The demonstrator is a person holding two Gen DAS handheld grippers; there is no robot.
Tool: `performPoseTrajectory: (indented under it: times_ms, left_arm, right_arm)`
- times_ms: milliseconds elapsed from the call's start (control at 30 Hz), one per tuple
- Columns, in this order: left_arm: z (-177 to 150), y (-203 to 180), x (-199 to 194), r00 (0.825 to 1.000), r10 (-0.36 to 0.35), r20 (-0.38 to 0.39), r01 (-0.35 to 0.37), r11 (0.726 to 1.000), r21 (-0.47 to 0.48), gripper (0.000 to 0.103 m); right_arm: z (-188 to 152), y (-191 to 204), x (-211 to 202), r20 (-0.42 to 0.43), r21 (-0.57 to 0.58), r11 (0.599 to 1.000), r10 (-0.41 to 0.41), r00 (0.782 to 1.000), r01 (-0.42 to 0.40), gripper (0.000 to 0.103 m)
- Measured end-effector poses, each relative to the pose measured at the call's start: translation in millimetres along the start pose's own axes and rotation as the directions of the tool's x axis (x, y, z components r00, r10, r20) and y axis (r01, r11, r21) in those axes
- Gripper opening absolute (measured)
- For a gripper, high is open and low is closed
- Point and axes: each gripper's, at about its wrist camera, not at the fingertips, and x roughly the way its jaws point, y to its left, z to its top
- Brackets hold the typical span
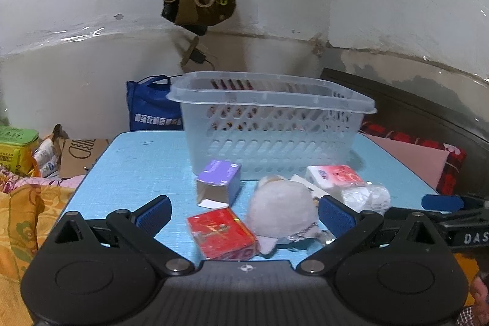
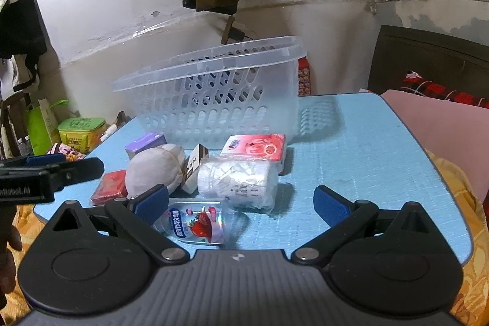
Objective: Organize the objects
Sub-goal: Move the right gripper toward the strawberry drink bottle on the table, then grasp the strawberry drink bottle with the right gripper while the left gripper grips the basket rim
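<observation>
Left wrist view: the left tongs (image 1: 244, 211) hang spread wide, gripping nothing, over the blue surface (image 1: 137, 161); a red box (image 1: 221, 232) and a grey plush toy (image 1: 279, 211) lie between the pads; the clear basket (image 1: 269, 124) stands at twelve o'clock, a purple box (image 1: 218, 182) just before it; right wrist view: the right tongs (image 2: 241, 200) are likewise spread and empty; a strawberry cup (image 2: 195, 223) lies at seven o'clock beside a white wrapped roll (image 2: 238, 179) and a pink tissue pack (image 2: 255, 147).
</observation>
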Motion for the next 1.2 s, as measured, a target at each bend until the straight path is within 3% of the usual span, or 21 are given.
performPoseTrajectory:
  times_ms: [800, 1033, 1200]
  left_arm:
    - [0, 19, 12, 1.000, 0.019, -0.002, -0.019, 1.000, -0.018, 0.099]
    - [66, 34, 27, 0.991, 0.066, 0.120, -0.070, 0.997, 0.028, 0.099]
    - [126, 40, 80, 0.990, 0.113, 0.090, -0.119, 0.990, 0.069, 0.099]
  right_arm:
    - [-18, 23, 12, -0.027, -0.011, 0.999, 0.031, 0.999, -0.031, 0.102]
    - [-21, 33, 15, -0.041, -0.031, 0.999, 0.040, 0.998, -0.041, 0.102]
    - [-21, 33, 13, -0.042, -0.034, 0.999, 0.031, 0.999, -0.032, 0.102]
